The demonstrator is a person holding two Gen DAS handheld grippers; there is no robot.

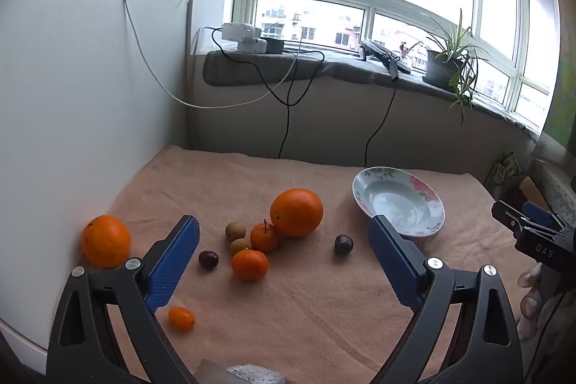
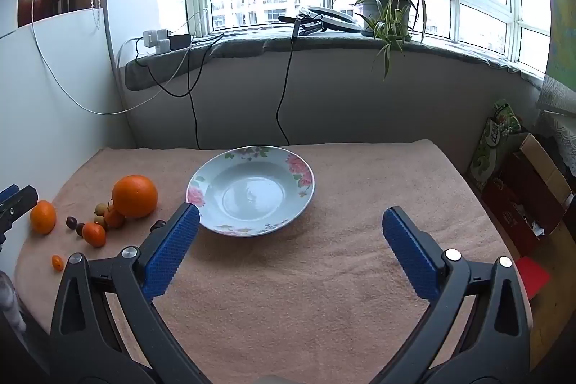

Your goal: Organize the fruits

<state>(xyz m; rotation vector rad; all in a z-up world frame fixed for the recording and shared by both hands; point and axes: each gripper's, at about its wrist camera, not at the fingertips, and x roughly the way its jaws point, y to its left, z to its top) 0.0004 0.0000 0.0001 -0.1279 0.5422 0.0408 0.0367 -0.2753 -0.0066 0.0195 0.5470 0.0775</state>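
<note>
We judge nothing sorted yet: the plate [image 2: 252, 164] sits bare on the table [image 2: 324, 276], all fruits [image 1: 264, 236] clustered left of it. Our left hand-held gripper [image 1: 284, 258] and right hand-held gripper [image 2: 289, 251] gape wide, holding nothing.

Surface [image 2: 324, 276] covered by a peach towel. Floral plate [image 2: 302, 200] set on it, empty. Left of plate: large orange [image 2: 134, 191], two mandarins, two longans, dark cherries clustered; second orange [image 1: 106, 240] farther left; kumquat [image 1: 181, 318] nearest camera.
</note>
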